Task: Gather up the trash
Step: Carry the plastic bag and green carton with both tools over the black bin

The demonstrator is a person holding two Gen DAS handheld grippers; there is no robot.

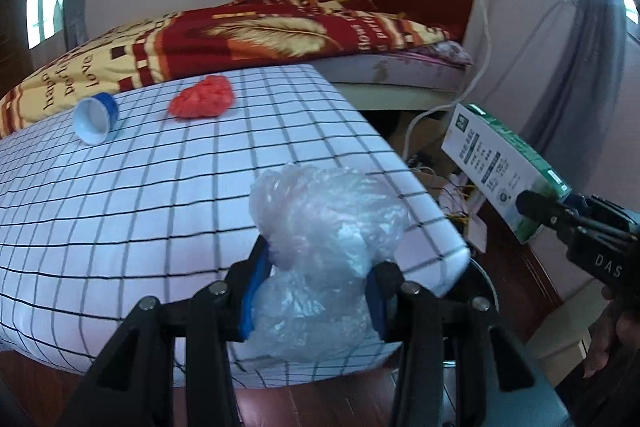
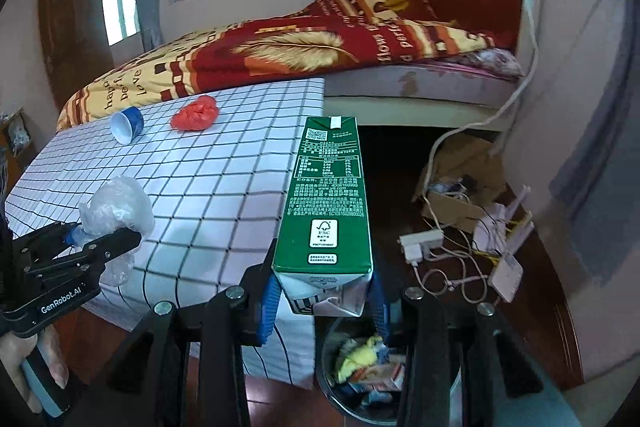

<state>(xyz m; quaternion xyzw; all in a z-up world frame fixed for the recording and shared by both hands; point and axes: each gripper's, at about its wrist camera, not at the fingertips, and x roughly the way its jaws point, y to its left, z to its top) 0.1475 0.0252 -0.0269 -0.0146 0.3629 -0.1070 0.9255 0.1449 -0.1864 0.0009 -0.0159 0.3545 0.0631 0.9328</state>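
**Carrying two pieces of trash toward the bin**

Holding: left tool (image 1: 316, 291) is clamped on a crumpled clear plastic bag (image 1: 324, 227), blue pads pressing into both sides; the bag bulges above and below them. Right tool (image 2: 324, 301) is clamped on the folded end of a green carton (image 2: 328, 195), which sticks out forward along the fingers.

Both items are off the table (image 2: 224, 187), near its corner. Judged reason: the bin (image 2: 360, 371) sits directly below the right tool, already part full, so each load is held ready for a drop.

Still ahead of the tools on the table: a blue cup (image 2: 128, 125) on its side and a red wad (image 2: 196, 113) just beside it.

Obstacles: table corner lies between left tool and bin. Cables and a cardboard box (image 2: 460, 183) clutter the floor beyond the right tool.
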